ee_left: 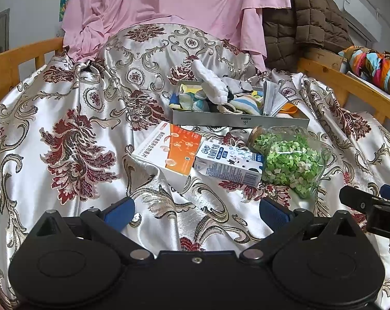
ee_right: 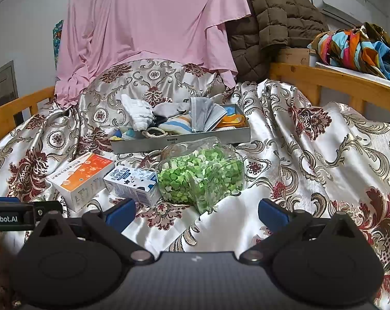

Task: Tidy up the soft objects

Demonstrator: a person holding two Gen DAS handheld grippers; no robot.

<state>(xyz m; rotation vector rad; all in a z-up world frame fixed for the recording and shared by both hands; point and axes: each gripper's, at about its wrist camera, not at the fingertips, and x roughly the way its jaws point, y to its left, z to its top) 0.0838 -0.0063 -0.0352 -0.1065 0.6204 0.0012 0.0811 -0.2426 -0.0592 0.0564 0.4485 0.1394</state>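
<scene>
spread over the whole bed, a satin quilt (ee_left: 65, 118) with red and gold flowers, between wooden rails (ee_right: 331, 77). draped at the head end, a pink sheet (ee_right: 148, 31), with a brown coat (ee_right: 269, 15) hung just right of it. near the middle of the quilt, a grey tray (ee_left: 236, 121) crammed with soft things: a white sock (ee_left: 215, 85) sticking up over the left part, a striped cloth (ee_right: 179, 124) below it, a rope loop (ee_right: 156, 132) on the near wall, grey masks (ee_right: 205, 116) leaning right of centre, an orange piece (ee_right: 233, 121) at the right end. lying on its side, touching the tray's near wall, a clear jar (ee_right: 202, 175) filled with green paper stars. just left of the jar and touching it, a blue milk carton (ee_left: 231, 165). left again, partly over the carton's end, an orange and white box (ee_left: 169, 152). low over the quilt's near edge, left gripper (ee_left: 197, 210), blue fingers (ee_left: 120, 211) spread wide, nothing between. beside it on the right, right gripper (ee_right: 197, 210), spread just as wide and holding nothing, fingers (ee_right: 272, 214) short of the jar.
</scene>
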